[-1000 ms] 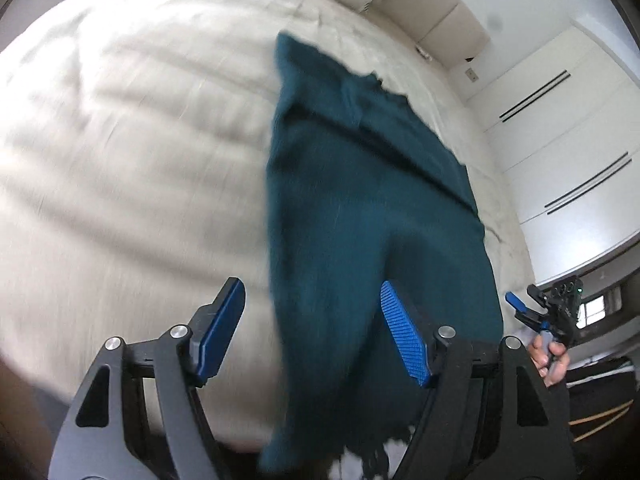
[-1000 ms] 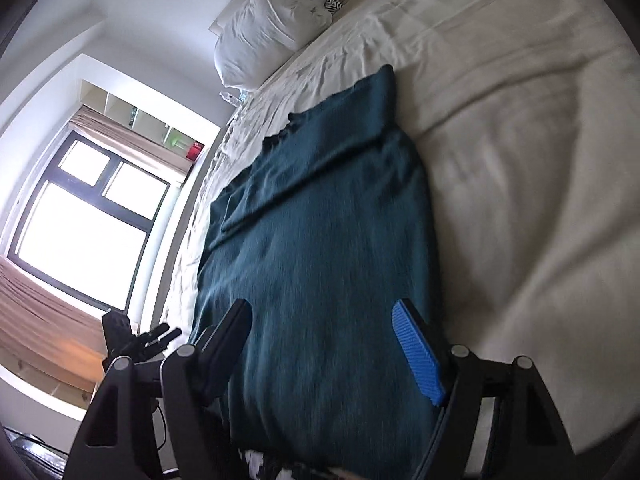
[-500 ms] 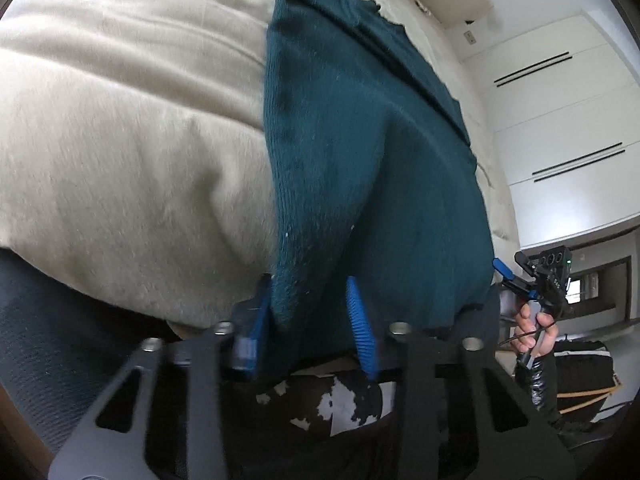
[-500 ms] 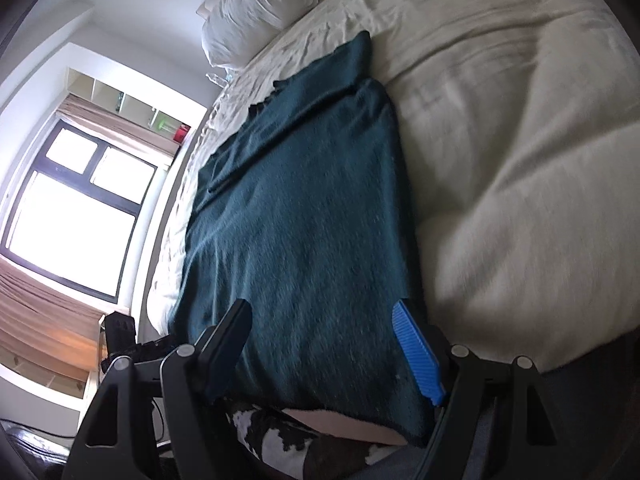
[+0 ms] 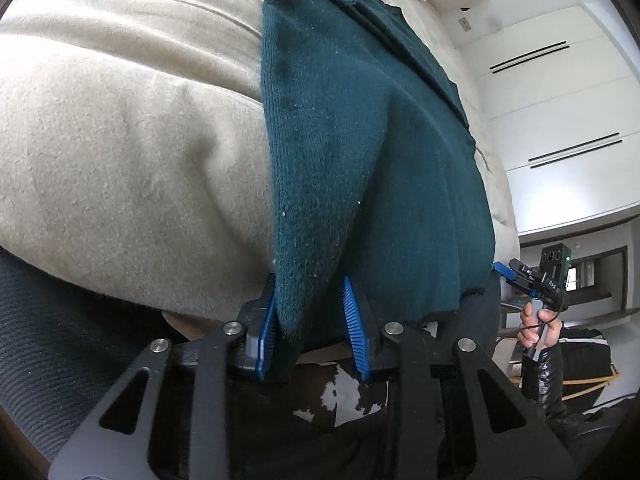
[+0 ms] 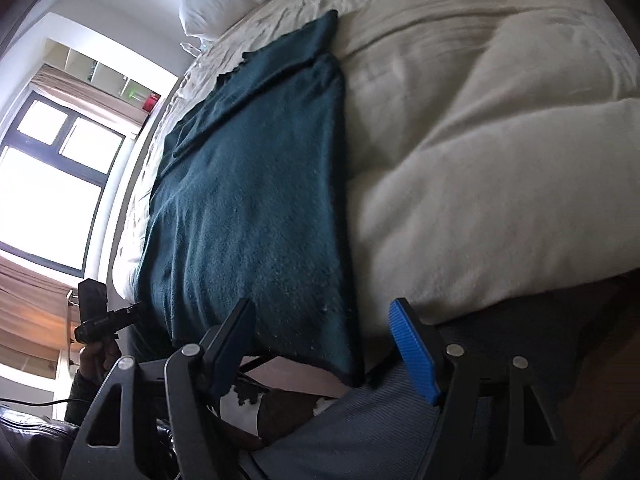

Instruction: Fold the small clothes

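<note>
We see the dark teal knitted garment (image 5: 360,152) lying flat on the cream duvet (image 5: 120,168), its near hem at the edge of the bed. Our left gripper (image 5: 310,320) has just been closing, and a raised corner of the hem now stands between its blue pads. Our right gripper (image 6: 324,344) stands wide and holds nothing, with the other hem corner in front of it. We judge the knit soft, light and a little stretchy, so we should take it at both hem corners.

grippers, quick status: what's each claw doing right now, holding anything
Left claw: has just been closing, pinching the near corner of the teal garment.
Right claw: open, holding nothing, straddling the garment's other near corner.
</note>
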{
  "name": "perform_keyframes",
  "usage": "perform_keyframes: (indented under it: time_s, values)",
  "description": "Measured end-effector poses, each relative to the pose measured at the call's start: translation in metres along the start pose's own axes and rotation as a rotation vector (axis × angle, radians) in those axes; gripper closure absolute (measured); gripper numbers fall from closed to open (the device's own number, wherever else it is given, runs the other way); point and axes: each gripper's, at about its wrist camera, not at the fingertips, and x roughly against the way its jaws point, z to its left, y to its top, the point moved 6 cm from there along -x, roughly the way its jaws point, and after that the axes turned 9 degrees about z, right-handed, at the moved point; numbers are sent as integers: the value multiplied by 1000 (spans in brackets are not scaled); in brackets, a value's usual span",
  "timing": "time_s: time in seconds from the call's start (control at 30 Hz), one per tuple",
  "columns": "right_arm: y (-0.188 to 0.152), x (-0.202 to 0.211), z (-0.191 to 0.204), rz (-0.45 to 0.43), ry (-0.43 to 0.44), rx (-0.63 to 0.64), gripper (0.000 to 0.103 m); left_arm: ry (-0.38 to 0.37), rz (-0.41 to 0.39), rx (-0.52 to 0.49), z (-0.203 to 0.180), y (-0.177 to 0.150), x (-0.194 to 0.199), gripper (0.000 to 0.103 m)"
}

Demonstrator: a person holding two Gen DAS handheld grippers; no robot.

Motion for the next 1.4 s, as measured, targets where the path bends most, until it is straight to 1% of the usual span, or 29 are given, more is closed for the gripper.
perform_keyframes:
  time_s: [0.07, 0.1, 0.13, 0.17, 0.2, 0.27, 0.33, 0.4, 0.47, 0.53, 0.57, 0.6, 0.63, 0.67, 0.7, 0.8, 0.97, 1.13, 1.33, 1.4]
  values:
    - [1, -5, -5, 14, 6, -20, 31, 1, -2, 0, -1, 0, 0, 74]
    - [0, -10, -6, 32, 0, -28, 34, 6, 0, -6, -2, 0, 0, 74]
    - [0, -16, -6, 63, -9, -29, 35, 10, 1, -11, -2, -2, 1, 77]
    - [-1, -22, -4, 88, -21, -21, 35, 18, 6, -15, -2, -3, 2, 84]
    - [-2, -27, -2, 105, -43, -4, 35, 24, 7, -14, -1, -4, 3, 88]
    - [-2, -30, 1, 125, -59, 11, 37, 24, 4, -7, 2, -4, 2, 93]
    - [0, -31, -1, 131, -52, 0, 41, 19, 2, -6, 7, -5, 3, 95]
    - [-1, -34, -2, 154, -63, 11, 45, 20, 5, -17, 7, -6, 3, 97]
    - [-1, -38, 1, 173, -66, 23, 51, 26, 8, -31, 6, -7, 4, 97]
    - [-2, -40, 1, 189, -54, 30, 64, 30, 10, -45, 9, -7, 9, 97]
    - [-3, -41, 1, 196, -48, 32, 67, 30, 9, -50, 9, -8, 10, 97]
    - [-5, -42, 0, 202, -44, 35, 74, 30, 9, -60, 8, -9, 12, 98]
    - [-7, -43, 0, 208, -44, 39, 83, 31, 9, -66, 9, -9, 14, 98]
    - [-9, -43, -1, 209, -44, 40, 88, 32, 9, -76, 8, -10, 15, 98]
    - [-11, -43, -2, 205, -39, 36, 93, 29, 9, -85, 6, -10, 16, 98]
    - [-14, -32, -3, 159, 7, 24, 94, 12, 3, -116, 0, -11, 23, 98]
    - [-14, -10, 4, 78, 69, 43, 95, -39, -42, -136, -7, -9, 39, 98]
    - [-9, 13, 15, -23, 186, 49, 95, -120, -88, -121, -8, -6, 57, 98]
    - [7, 28, 47, -99, 276, 87, 95, -229, -143, -129, -18, 6, 88, 98]
    - [15, 33, 56, -127, 303, 92, 95, -276, -153, -130, -24, 11, 96, 98]
